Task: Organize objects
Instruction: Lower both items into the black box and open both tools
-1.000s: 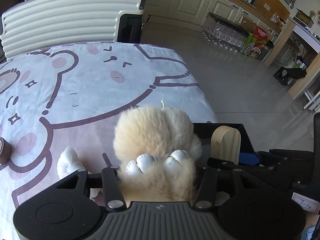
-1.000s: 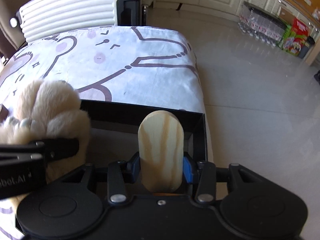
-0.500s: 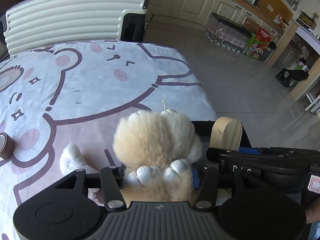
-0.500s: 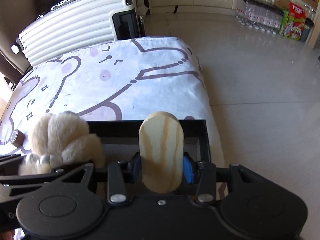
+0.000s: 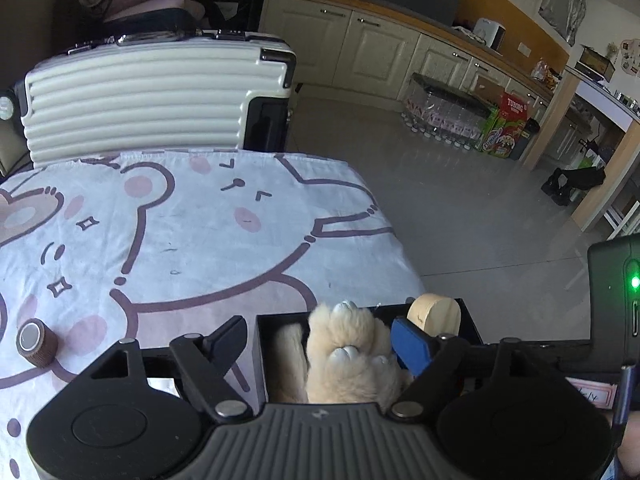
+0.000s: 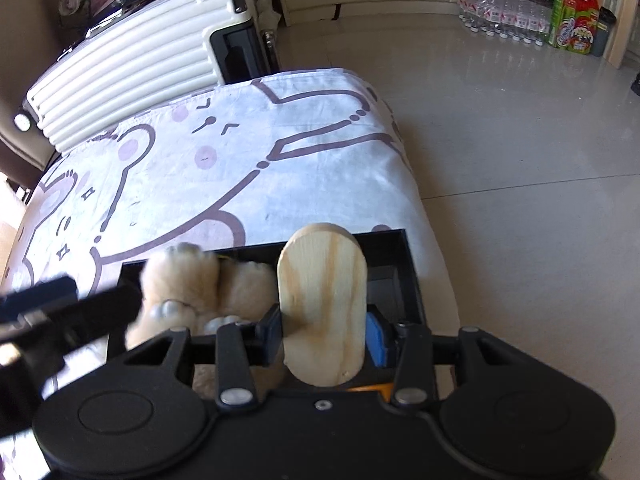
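Observation:
A fluffy cream plush paw (image 5: 348,356) with silver claws lies inside a black open box (image 5: 468,320) at the table's right edge. My left gripper (image 5: 320,340) is open above it, its fingers (image 5: 224,340) spread wide and off the paw. My right gripper (image 6: 324,332) is shut on a rounded pale wooden block (image 6: 322,304) and holds it upright over the same black box (image 6: 412,276). The paw also shows in the right wrist view (image 6: 188,284), left of the block. The block shows in the left wrist view (image 5: 434,312) past the paw.
A small brown cylinder (image 5: 36,342) stands on the bear-print tablecloth (image 5: 192,232) at the left. A cream ribbed suitcase (image 5: 140,96) stands behind the table. Tiled floor (image 5: 460,208) lies to the right, with bottle packs (image 5: 444,114) by the kitchen cabinets.
My left gripper has opened and let go of the plush paw, which now lies in the black box. The right gripper still holds the wooden block over the box.

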`<state>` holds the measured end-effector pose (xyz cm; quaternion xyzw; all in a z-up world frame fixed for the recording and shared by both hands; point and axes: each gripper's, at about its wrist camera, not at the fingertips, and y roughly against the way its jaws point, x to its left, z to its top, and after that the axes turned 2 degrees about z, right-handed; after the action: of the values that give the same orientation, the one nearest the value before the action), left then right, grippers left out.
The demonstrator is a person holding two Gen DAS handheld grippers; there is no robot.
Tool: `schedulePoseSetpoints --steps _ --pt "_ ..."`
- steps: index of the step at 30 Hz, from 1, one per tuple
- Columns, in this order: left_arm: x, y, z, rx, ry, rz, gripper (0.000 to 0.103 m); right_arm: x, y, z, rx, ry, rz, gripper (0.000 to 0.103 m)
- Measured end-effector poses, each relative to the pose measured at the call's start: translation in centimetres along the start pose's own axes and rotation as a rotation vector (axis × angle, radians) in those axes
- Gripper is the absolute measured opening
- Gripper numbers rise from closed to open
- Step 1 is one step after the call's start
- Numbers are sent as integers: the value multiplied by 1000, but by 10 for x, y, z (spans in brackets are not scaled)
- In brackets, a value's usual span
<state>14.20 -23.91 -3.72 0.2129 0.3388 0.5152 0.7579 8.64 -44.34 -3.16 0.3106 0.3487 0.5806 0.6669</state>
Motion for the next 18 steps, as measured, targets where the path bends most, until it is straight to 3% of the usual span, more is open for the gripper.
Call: schedulePoseSetpoints --steps 8,14,18 --pt "18 -13 -2 66 2 85 81 14 -13 -2 58 52 -16 44" --pt "37 -26 -5 120 35 138 81 28 -17 -1 99 58 106 44" --pt "44 -32 -7 144 39 161 81 35 -21 -2 128 93 93 44"
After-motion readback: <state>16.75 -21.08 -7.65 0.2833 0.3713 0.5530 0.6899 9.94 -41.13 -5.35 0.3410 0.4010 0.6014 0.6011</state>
